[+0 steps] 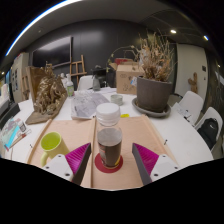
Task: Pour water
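Right now your gripper stands wide, its two pink pads flanking a bottle with a white cap and dark liquid inside; gaps show on both sides, so nothing presses on it. That bottle stands upright on a red coaster on the wooden tray. Just left of your fingers sits a yellow-green cup. Beyond, you see a potted dry plant on the white table.
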Motion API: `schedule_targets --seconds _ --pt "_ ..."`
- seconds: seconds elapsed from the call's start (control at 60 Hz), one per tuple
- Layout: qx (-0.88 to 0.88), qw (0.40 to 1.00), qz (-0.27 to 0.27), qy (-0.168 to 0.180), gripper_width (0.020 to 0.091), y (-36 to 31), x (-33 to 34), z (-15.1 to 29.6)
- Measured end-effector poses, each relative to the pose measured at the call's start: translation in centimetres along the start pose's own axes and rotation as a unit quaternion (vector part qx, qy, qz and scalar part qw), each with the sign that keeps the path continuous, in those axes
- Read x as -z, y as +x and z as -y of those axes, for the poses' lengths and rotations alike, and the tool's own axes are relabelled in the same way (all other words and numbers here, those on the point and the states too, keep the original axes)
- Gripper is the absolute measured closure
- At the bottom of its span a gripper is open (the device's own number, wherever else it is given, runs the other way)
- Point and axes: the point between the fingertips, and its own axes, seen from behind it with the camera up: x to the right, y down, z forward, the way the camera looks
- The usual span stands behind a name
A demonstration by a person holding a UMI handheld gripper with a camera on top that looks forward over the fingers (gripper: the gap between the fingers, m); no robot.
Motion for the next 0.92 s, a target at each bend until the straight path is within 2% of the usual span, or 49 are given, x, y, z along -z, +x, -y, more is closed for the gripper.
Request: schedule_targets --seconds 0.033,0.2,0.467,0.667,0.917 --pt "-0.004 1.000 -0.003 -0.001 0.0246 0.0 1.4 0.4" --pt "0.006 0.999 -0.018 -0.035 0.0247 -2.5 10.5 0.9" --pt "0.045 0.997 -0.028 -0.048 0.0249 -9.2 23.9 0.2" --pt "0.049 0.997 -0.030 -0.049 0.0249 -12.0 28.1 -0.9" --pt "0.063 0.996 -0.039 -0.049 0.0247 -12.2 28.4 -1.4"
